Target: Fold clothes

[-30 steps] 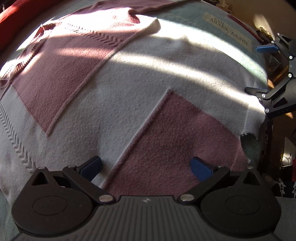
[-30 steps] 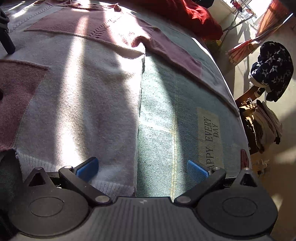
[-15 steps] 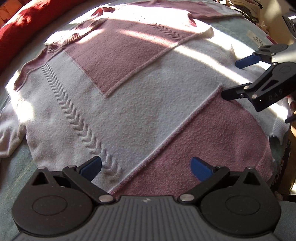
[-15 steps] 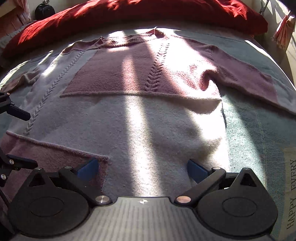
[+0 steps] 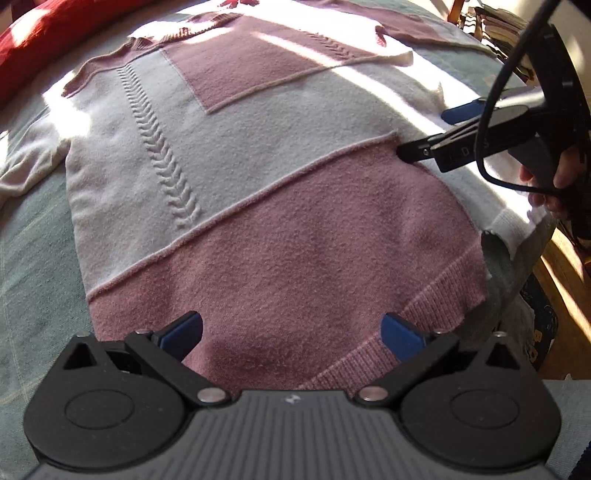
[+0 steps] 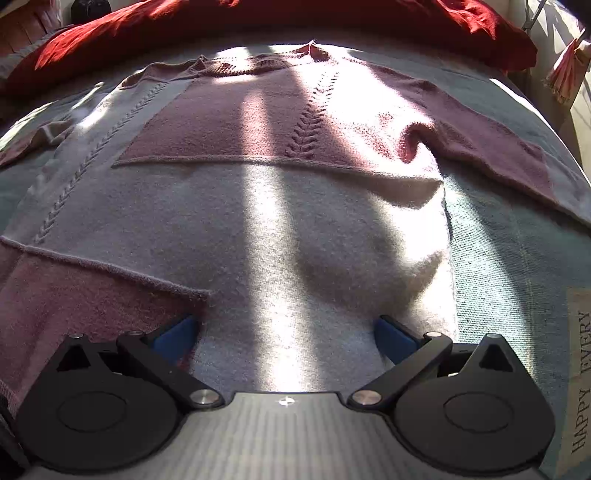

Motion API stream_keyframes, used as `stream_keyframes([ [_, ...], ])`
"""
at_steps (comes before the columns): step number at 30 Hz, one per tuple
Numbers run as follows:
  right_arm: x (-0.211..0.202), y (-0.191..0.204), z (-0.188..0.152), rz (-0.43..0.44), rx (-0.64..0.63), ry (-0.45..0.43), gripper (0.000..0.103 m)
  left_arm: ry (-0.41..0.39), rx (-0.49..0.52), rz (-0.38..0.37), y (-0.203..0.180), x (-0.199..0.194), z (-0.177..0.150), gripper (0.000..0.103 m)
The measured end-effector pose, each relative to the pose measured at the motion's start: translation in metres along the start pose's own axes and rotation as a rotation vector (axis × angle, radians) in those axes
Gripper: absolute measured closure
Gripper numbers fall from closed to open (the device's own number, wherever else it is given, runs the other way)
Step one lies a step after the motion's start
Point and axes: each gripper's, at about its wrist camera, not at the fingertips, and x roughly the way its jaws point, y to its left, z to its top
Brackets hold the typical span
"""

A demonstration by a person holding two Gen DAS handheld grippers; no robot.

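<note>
On the pale green woven bedspread (image 6: 517,258), a fuzzy knit sweater (image 5: 258,206) of pink and white blocks lies flat, with raised cable stitching, a ribbed hem and a red pillow (image 6: 258,18) beyond its collar. Left gripper (image 5: 291,332) jaws spread wide over the pink hem panel, holding nothing; right gripper (image 6: 286,332) likewise wide apart and empty over the white panel

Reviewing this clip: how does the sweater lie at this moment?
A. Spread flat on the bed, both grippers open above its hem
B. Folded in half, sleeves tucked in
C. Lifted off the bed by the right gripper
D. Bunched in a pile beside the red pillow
A: the sweater lies spread flat, with the left gripper and the right gripper open near its hem and gripping nothing.
</note>
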Motion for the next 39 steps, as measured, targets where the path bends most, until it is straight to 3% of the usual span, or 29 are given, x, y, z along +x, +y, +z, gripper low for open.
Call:
stream_keyframes([
  [8,0.0,-0.001,-0.001,0.01,-0.009,-0.013,0.0,-0.04,0.011,0.032,-0.012,0.022,0.01,0.001],
  [13,0.0,-0.001,-0.004,0.008,-0.014,-0.036,0.0,0.05,0.045,-0.001,-0.021,0.009,-0.011,0.001],
  [15,0.0,0.0,-0.005,0.004,-0.017,-0.045,0.0,0.041,0.05,-0.008,-0.016,0.003,-0.005,0.001],
  [21,0.0,0.0,-0.004,-0.001,-0.015,-0.041,0.0,-0.088,-0.019,0.042,0.024,0.008,0.046,0.001],
  [23,0.0,0.001,-0.003,-0.004,-0.015,-0.034,0.0,-0.081,-0.048,0.051,0.035,0.019,0.052,0.001],
  [27,0.0,0.004,0.0,-0.021,-0.011,-0.016,0.0,-0.038,-0.129,0.005,0.049,0.027,0.035,0.001],
  [32,-0.001,0.009,0.008,-0.056,0.033,0.03,0.0,-0.02,-0.12,-0.074,0.054,0.011,0.015,0.001],
  [35,-0.009,0.014,0.02,-0.048,0.103,0.042,0.0,-0.082,-0.121,-0.09,0.072,-0.002,0.025,0.001],
  [39,-0.019,0.028,0.041,-0.015,0.179,-0.011,0.0,-0.201,-0.1,-0.086,0.102,0.001,0.059,0.001],
])
